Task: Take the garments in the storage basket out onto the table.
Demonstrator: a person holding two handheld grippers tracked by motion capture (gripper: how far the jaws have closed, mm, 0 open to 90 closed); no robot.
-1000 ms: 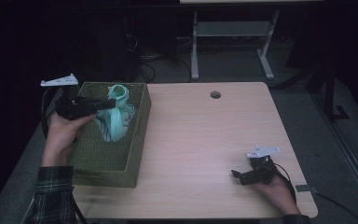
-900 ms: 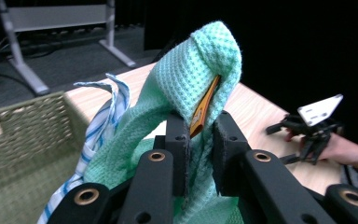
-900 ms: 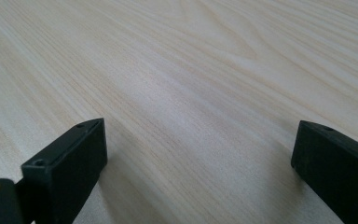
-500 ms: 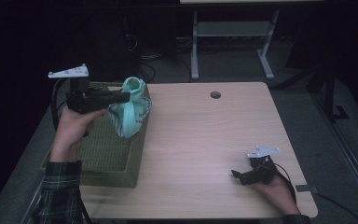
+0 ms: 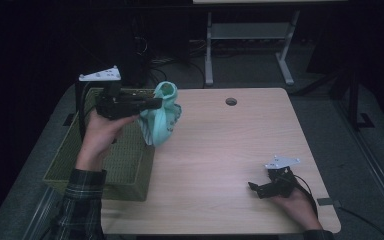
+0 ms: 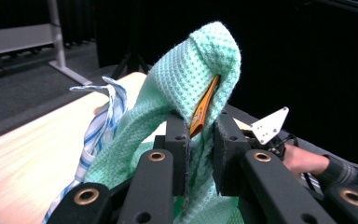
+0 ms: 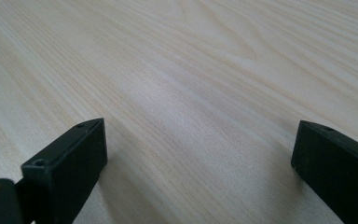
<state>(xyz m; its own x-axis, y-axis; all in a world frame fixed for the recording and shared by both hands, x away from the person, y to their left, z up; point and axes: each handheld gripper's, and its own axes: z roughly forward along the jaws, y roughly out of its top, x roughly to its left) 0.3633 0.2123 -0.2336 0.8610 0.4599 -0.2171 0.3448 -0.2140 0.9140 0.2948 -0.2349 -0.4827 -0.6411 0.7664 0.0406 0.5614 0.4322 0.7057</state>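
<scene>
At the near right of the table (image 5: 220,165), the right gripper (image 5: 256,188) is rested on the wood with its jaws wide apart and nothing between them. Farther off at the left, a mint-green waffle cloth (image 5: 159,117) is clamped in the left gripper (image 5: 156,103) and hangs above the near-right rim of the green woven basket (image 5: 80,155), over the table's left edge. The clamp should be kept firm and the cloth lifted clear of the rim. A blue-striped fabric (image 6: 98,126) is seen beside it, which should be watched for snagging.
</scene>
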